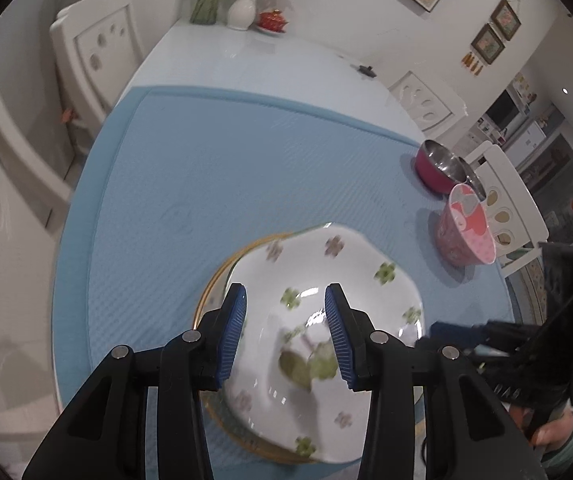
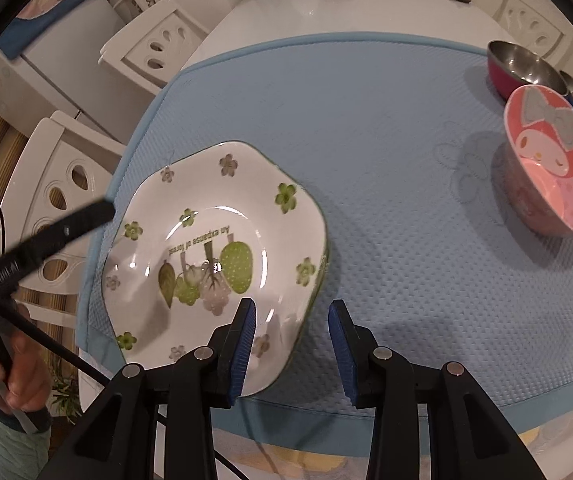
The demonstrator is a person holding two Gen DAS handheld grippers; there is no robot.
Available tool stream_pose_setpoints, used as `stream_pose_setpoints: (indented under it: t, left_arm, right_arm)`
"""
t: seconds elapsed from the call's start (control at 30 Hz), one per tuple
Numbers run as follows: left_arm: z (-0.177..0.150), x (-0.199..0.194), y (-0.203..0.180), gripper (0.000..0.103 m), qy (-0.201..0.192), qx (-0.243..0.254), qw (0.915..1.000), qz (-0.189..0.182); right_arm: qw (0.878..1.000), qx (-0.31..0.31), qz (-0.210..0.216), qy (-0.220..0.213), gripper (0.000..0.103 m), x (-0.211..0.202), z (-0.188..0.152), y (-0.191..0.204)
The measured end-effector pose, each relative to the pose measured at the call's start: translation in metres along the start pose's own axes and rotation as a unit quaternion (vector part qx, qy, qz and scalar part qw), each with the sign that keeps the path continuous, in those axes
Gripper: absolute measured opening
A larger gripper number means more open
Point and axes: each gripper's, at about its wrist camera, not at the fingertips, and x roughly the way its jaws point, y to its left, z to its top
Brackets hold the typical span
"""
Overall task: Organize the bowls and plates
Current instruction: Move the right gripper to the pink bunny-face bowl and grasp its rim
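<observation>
The white floral ceramic plate [image 2: 214, 248] is seen lying left of the empty, narrowly parted right gripper [image 2: 291, 344], the nearer one

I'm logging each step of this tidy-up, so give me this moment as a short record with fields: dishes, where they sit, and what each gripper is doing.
surface: light blue textured mat
plate: white flower-print plate, resting on a gold-rimmed plate
bowls: pink cartoon bowl, tilted; magenta steel-lined bowl behind it
left gripper: fingers open, over the plate, holding nothing
right gripper: fingers open, at the plate's near edge
</observation>
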Motion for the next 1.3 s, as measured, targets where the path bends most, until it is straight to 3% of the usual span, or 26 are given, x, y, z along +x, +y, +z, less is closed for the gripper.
stream_pose_setpoints:
  t: [0.3, 0.5, 0.57, 0.63, 0.67, 0.77, 0.8, 0.83, 1.03, 1.27, 1.3]
  left_arm:
    - [0.029, 0.026, -0.031, 0.038, 0.02, 0.032, 0.9981, -0.048]
    - [0.046, 0.048, -0.077, 0.038, 0.033, 0.064, 0.994, -0.083]
    - [0.051, 0.055, -0.098, 0.042, 0.039, 0.076, 0.9923, -0.09]
    - [0.057, 0.064, -0.121, 0.059, 0.048, 0.086, 0.9913, -0.087]
    - [0.059, 0.068, -0.135, 0.062, 0.048, 0.092, 0.9909, -0.085]
    - [0.063, 0.077, -0.168, 0.064, 0.047, 0.108, 0.9896, -0.083]
    - [0.063, 0.084, -0.182, 0.064, 0.049, 0.111, 0.9893, -0.08]
    - [0.064, 0.09, -0.193, 0.064, 0.05, 0.11, 0.9897, -0.076]
    - [0.064, 0.143, -0.232, 0.063, 0.073, 0.071, 0.9937, -0.046]
    - [0.064, 0.175, -0.235, 0.06, 0.068, -0.002, 0.9971, -0.034]
    - [0.062, 0.179, -0.236, 0.057, 0.071, -0.006, 0.997, -0.029]
  right_arm:
    - [1.0, 0.021, -0.01, 0.008, 0.037, -0.008, 0.005, -0.013]
    - [0.998, 0.032, -0.056, -0.022, 0.053, -0.04, 0.001, -0.048]
    - [0.996, 0.044, -0.065, -0.04, 0.053, -0.055, 0.005, -0.068]
    - [0.994, 0.055, -0.075, -0.055, 0.054, -0.068, 0.012, -0.09]
    - [0.993, 0.061, -0.078, -0.063, 0.054, -0.075, 0.015, -0.103]
    - [0.989, 0.082, -0.082, -0.091, 0.056, -0.094, 0.028, -0.146]
    - [0.988, 0.09, -0.084, -0.095, 0.064, -0.098, 0.033, -0.162]
    - [0.986, 0.101, -0.088, -0.098, 0.073, -0.102, 0.038, -0.18]
    - [0.984, 0.138, -0.066, -0.088, 0.074, -0.095, 0.072, -0.263]
    - [0.995, 0.085, -0.033, -0.052, 0.073, -0.057, 0.098, -0.28]
    - [0.995, 0.078, -0.034, -0.046, 0.069, -0.051, 0.099, -0.28]
